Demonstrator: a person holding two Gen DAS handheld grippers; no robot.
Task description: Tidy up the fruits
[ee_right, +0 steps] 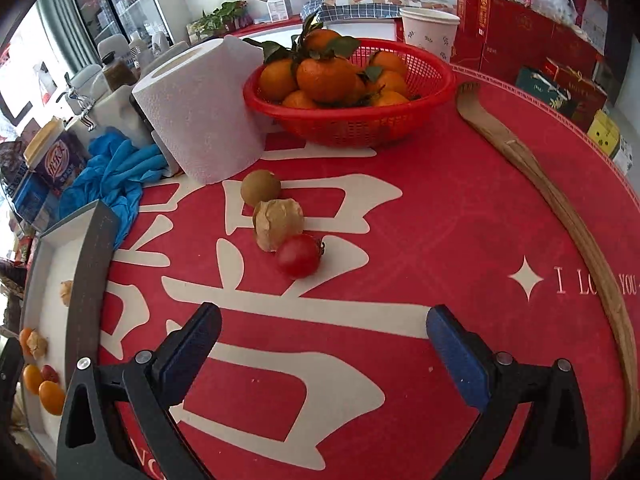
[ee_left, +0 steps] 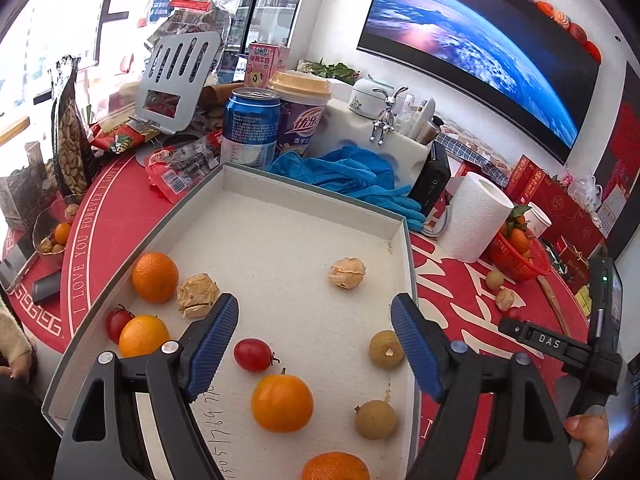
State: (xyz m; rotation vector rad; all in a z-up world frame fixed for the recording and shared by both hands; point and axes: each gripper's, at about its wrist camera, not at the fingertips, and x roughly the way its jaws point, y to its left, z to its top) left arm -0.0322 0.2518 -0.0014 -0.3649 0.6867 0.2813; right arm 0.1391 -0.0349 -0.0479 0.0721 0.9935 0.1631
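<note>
A shallow white box tray [ee_left: 312,196] holds several fruits: small oranges [ee_left: 282,402], cherry tomatoes [ee_left: 252,355], longans [ee_left: 385,349] and papery husk fruits [ee_left: 347,273]. My left gripper [ee_left: 314,312] is open and empty above the tray. My right gripper [ee_right: 322,328] is open and empty over the red mat. Ahead of it lie a cherry tomato [ee_right: 298,256], a husk fruit [ee_right: 277,222] and a longan [ee_right: 260,187] in a row. The tray's edge [ee_right: 86,280] shows at the left of the right wrist view.
A red basket of oranges [ee_right: 352,120], a paper towel roll [ee_right: 200,112], a paper cup [ee_right: 430,32] and a wooden back-scratcher [ee_right: 560,200] stand beyond. Blue gloves [ee_left: 348,176], a can [ee_left: 250,128], a drink cup [ee_left: 302,120] and snack bags crowd behind the tray.
</note>
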